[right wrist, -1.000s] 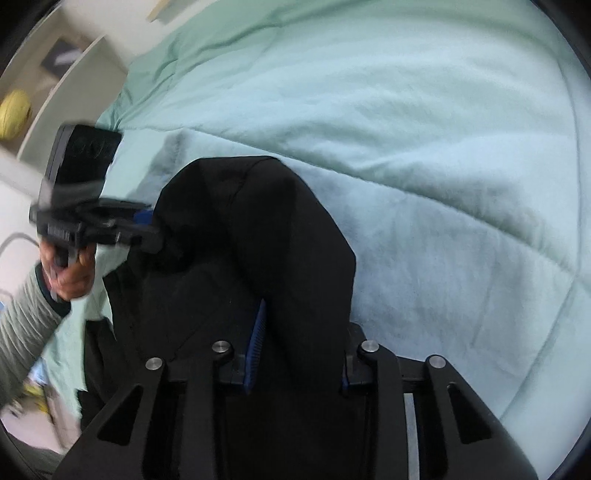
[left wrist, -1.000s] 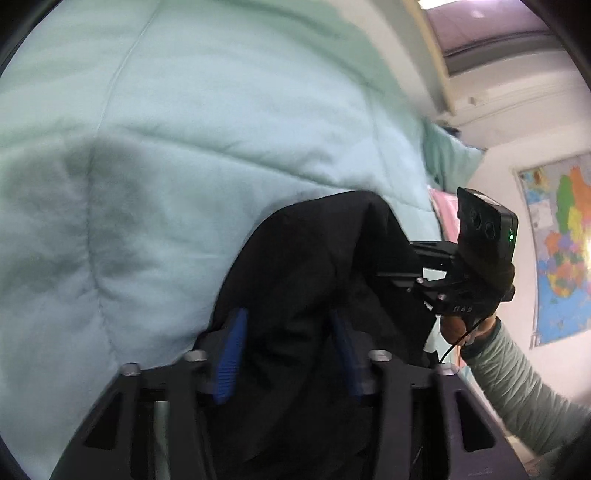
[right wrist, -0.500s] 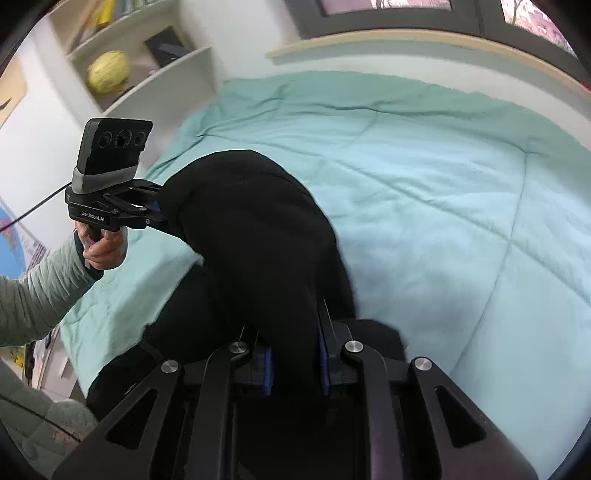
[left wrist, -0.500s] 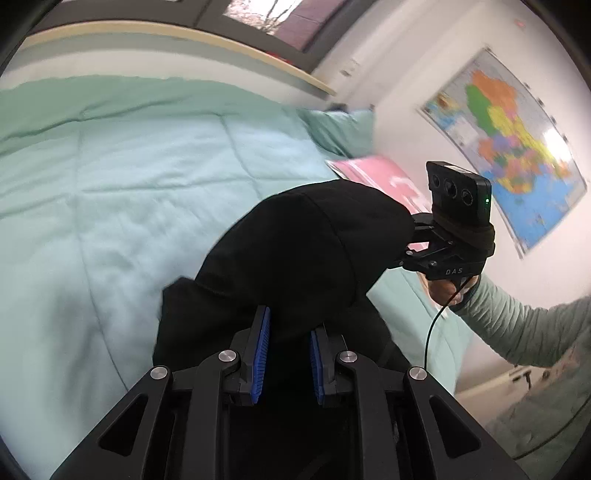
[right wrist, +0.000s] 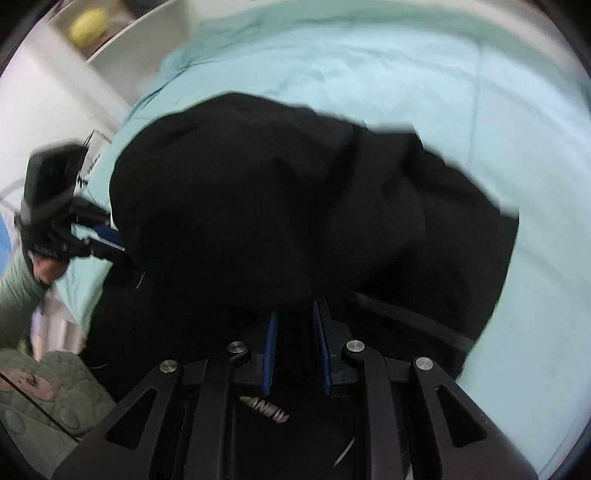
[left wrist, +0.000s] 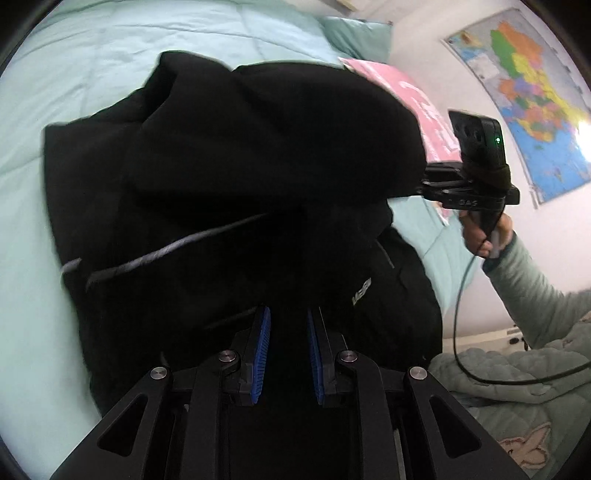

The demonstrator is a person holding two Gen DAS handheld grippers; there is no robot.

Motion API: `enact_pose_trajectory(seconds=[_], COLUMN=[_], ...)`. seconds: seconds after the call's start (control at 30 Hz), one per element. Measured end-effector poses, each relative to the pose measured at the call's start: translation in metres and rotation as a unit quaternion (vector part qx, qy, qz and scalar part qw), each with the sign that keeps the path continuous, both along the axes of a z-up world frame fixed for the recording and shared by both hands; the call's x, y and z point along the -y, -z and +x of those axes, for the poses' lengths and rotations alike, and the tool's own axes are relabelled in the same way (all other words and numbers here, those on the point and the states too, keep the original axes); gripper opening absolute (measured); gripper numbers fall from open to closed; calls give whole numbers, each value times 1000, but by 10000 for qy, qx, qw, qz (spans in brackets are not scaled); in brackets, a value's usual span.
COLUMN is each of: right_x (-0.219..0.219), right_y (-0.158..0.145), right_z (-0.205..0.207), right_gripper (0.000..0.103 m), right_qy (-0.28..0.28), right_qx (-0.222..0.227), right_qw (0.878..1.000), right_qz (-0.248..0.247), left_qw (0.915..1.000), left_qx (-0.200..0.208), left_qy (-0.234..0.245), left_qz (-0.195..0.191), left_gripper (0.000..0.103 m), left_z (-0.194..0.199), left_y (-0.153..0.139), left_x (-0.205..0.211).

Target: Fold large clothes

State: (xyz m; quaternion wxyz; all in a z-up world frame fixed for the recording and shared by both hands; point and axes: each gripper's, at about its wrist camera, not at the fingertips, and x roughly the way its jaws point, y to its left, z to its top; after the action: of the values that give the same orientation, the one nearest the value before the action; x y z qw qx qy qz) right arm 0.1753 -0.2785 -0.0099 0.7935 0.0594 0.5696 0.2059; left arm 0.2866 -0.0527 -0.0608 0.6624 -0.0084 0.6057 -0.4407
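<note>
A large black garment point(left wrist: 229, 177) with a grey drawstring is stretched between both grippers over the mint-green bed cover point(left wrist: 74, 48). My left gripper point(left wrist: 286, 325) is shut on its near edge, blue pads close together. My right gripper point(right wrist: 295, 325) is shut on the other end of the garment point(right wrist: 280, 199). The right gripper also shows in the left wrist view point(left wrist: 424, 184), its tips buried in the cloth. The left gripper shows in the right wrist view point(right wrist: 114, 240) at the left. The lower part of the garment rests on the bed.
A pink sheet point(left wrist: 417, 107) and a green pillow point(left wrist: 358, 37) lie at the head of the bed. A wall map point(left wrist: 532, 96) hangs on the right. A quilted blanket point(left wrist: 524, 398) lies beside the bed. A shelf with a yellow object point(right wrist: 88, 26) stands at the far left.
Both grippers have swung the garment's held edge forward and down toward the bed. The cloth now spreads wider over the cover and fills more of both views.
</note>
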Motion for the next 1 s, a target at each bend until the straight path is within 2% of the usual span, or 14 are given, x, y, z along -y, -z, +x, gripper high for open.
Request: enact_pose_trajectory(seconds=[0.03, 0.1, 0.17, 0.2, 0.23, 0.33, 0.4, 0.47, 0.53, 0.67, 0.77, 0.83, 0.9, 1.0], right_x=[8, 22, 32, 34, 33, 22, 13, -8, -35, -74, -80, -82, -74, -63], right_y=[-1, -7, -29, -41, -58, -88, -88, -68, -40, 5, 48, 79, 95, 98], right_z=[-2, -2, 6, 12, 21, 56, 77, 97, 102, 70, 39, 21, 14, 14], right_gripper=[31, 31, 32, 36, 47, 73, 74, 74, 73, 73, 73, 74, 75, 75], right_qy=[143, 393, 617, 703, 777, 981, 1032, 981, 751, 156, 53, 98, 373, 564], right_qx=[-92, -127, 79, 251, 480, 903, 923, 645, 408, 305, 15, 44, 89, 34], right_qw=[9999, 9991, 9978, 9969, 9955, 9904, 9880, 9894, 9943, 9991, 9981, 9962, 9971, 9973], right_qz=[12, 57, 229, 243, 256, 355, 681, 857, 642, -234, -620, -866, -658, -478], left_qw=[9999, 9985, 9949, 9922, 9906, 9867, 9864, 9876, 9894, 9924, 9878, 9841, 9821, 9855], left_qx=[111, 430, 861, 1058, 1130, 1105, 857, 255, -207, -316, -431, -625, -645, -491], left_qy=[-109, -306, -513, -665, -763, -1183, -1370, -1450, -1362, -1187, -1468, -1616, -1744, -1564], left_qz=[32, 135, 78, -28, -91, -150, -304, -537, -448, -9, 306, 391, 287, 442], left_gripper=[20, 20, 21, 21, 21, 21, 21, 21, 21, 21, 21, 20, 20, 21], left_z=[0, 10, 26, 40, 51, 93, 113, 127, 124, 86, 57, 47, 40, 38], left_y=[-8, -29, -57, -74, -82, -92, -80, -54, -22, 18, 53, 84, 98, 84], left_x=[-5, -7, -5, 2, 7, 36, 47, 56, 61, 47, 28, 21, 18, 22])
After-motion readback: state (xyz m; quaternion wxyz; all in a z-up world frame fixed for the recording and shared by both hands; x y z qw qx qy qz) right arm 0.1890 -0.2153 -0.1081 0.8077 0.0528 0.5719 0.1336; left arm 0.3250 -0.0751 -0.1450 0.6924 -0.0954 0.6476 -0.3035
